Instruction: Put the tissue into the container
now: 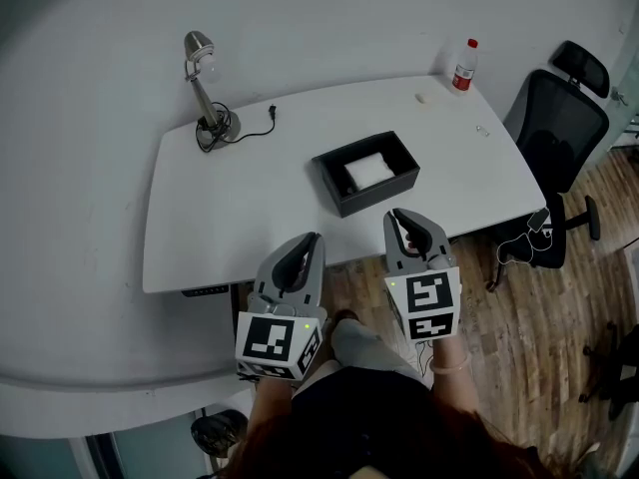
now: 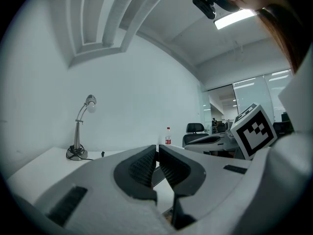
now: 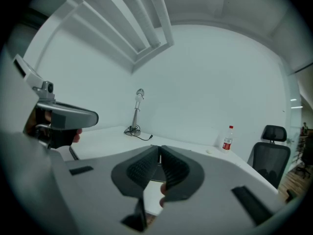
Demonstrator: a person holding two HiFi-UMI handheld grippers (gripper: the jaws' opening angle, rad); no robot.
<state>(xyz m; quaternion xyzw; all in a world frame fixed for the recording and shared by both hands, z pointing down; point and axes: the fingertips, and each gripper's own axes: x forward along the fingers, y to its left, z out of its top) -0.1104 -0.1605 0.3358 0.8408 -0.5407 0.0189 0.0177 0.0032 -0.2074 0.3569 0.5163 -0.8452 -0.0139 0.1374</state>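
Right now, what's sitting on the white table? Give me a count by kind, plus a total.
desk lamp: 1
bottle: 1
black container: 1
tissue: 1, lying inside the container
small pale bits, too small to identify: 2
Total: 6

Office: white desk [image 1: 250, 208], swivel chair [image 1: 559, 118]
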